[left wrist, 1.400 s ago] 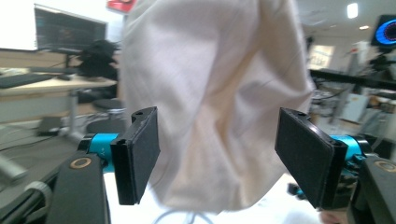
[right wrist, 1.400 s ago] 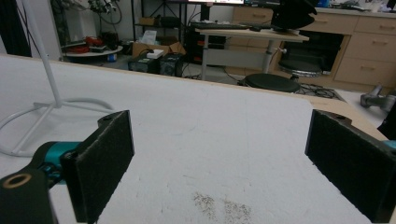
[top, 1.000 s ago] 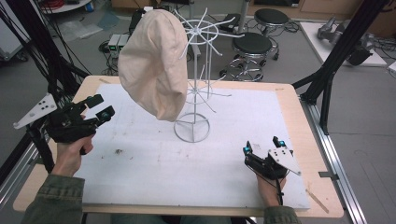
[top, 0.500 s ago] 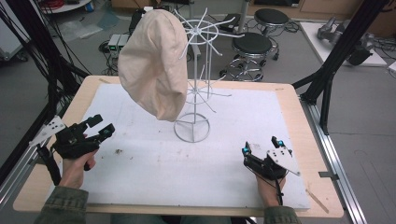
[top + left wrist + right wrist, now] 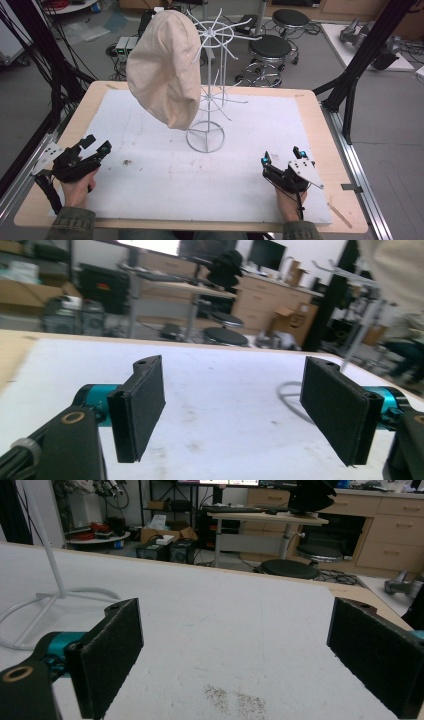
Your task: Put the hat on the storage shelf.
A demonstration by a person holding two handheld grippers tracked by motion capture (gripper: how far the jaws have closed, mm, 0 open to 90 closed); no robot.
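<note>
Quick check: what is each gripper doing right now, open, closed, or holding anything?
Left gripper: open, holding nothing, low over the white mat.
Right gripper: open, holding nothing.

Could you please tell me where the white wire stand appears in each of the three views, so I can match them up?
High view: the stand rises from the middle of the white mat, with the beige hat hanging on its left side.
Left gripper view: its ring base and pole are at right, partly behind the right jaw.
Right gripper view: its pole and ring base are at the left edge.
Shared landmark: the ring base on the mat.
</note>
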